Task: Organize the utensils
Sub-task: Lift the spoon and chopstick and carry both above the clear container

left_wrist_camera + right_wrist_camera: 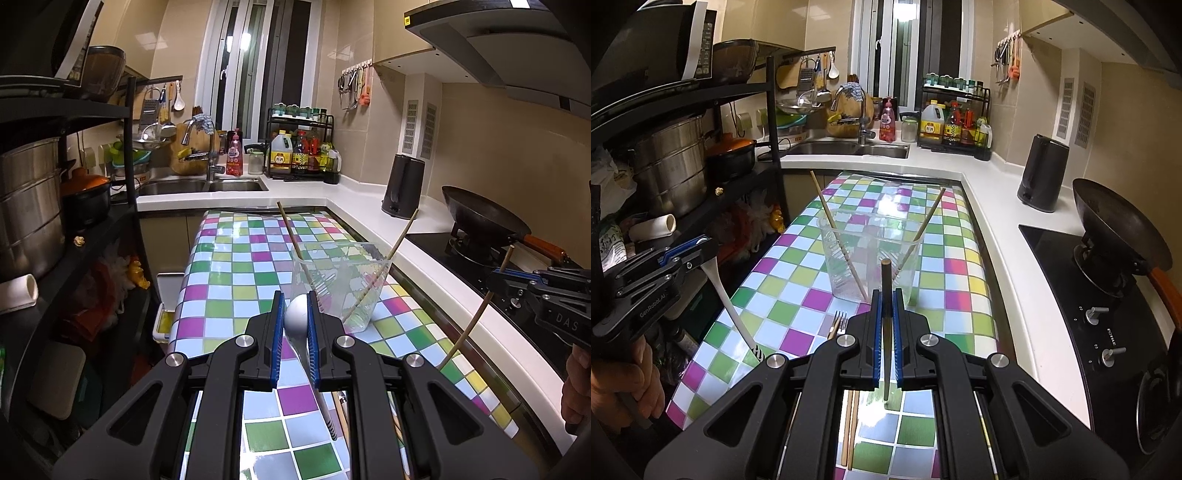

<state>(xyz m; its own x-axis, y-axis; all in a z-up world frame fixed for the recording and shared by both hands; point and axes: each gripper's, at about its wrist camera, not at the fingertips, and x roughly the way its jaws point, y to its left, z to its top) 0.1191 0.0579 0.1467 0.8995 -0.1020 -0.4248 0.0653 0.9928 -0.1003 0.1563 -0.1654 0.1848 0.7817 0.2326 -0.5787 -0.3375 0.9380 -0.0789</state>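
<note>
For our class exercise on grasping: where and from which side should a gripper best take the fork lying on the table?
Probably the fork by its handle, from above, jaws across its width: it lies flat on the checked table, tines towards the clear container, handle partly hidden.

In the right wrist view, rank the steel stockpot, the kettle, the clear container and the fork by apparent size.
1. Steel stockpot, largest.
2. Clear container and kettle: too alike to rank, and the container sits nearer the camera.
3. Fork, smallest, partly hidden.
</note>
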